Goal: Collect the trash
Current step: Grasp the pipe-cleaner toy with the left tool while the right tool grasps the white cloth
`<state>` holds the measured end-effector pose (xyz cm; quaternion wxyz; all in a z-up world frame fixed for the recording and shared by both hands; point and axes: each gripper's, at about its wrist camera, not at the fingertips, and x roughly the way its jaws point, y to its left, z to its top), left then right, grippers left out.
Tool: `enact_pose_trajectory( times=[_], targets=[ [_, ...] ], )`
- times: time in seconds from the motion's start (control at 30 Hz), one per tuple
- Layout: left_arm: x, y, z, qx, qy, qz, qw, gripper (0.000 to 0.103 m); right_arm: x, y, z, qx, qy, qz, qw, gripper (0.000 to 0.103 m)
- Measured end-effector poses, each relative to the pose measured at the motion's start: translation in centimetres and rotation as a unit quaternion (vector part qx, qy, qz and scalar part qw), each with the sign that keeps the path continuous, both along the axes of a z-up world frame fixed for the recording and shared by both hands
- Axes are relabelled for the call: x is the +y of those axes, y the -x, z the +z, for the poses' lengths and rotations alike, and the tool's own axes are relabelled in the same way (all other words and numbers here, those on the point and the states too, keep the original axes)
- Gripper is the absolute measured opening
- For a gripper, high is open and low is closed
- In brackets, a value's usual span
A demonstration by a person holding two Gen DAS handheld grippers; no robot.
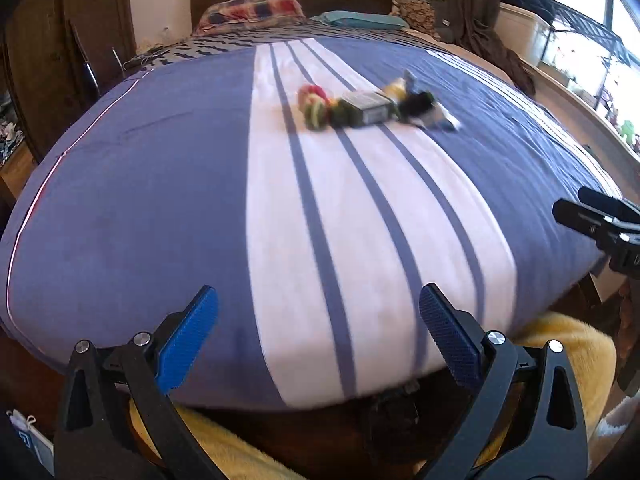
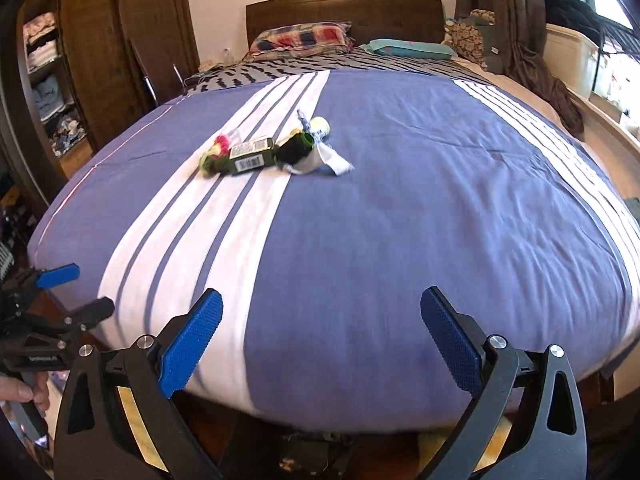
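Centrally, crumpled wrappers and a dark green rectangular carton (image 2: pixel 251 156) lie on the blue-and-white striped bedspread (image 2: pixel 400 220); both ribbed-blue-padded tongs, left (image 1: pixel 318 336) and right (image 2: pixel 322 340), gape wide, empty.

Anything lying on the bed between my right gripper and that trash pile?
Nothing: in the right wrist view only bare striped bedspread lies between the open right gripper and the trash pile. The left wrist view shows the same bare stretch.

Strewn mid-bed (image 2: pixel 400 220) in a touching row: crumpled wrapper (image 2: pixel 216 156) leftmost, box (image 2: pixel 252 156) right of it, bottle (image 2: pixel 294 148) and rag (image 2: pixel 320 162) rightmost, pillows (image 2: pixel 300 40) behind.
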<state>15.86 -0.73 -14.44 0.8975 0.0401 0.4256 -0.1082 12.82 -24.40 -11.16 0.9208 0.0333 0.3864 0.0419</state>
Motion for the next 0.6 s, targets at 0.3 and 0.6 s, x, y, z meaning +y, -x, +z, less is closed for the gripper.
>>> enact_pose_trajectory(
  times=[0.3,0.6],
  targets=[
    [-0.1,-7.5,0.5,-0.003,0.004,0.023,0.9997,0.095,-0.9,-7.9,-1.8,0.017,0.016,-0.01,1.0,0.084],
    [-1.1,-14.8,1.5,-0.016,0.016,0.036,0.9991,0.085,-1.4,-14.2,-2.2,0.02,0.007,0.004,1.0,0.06]
  ],
)
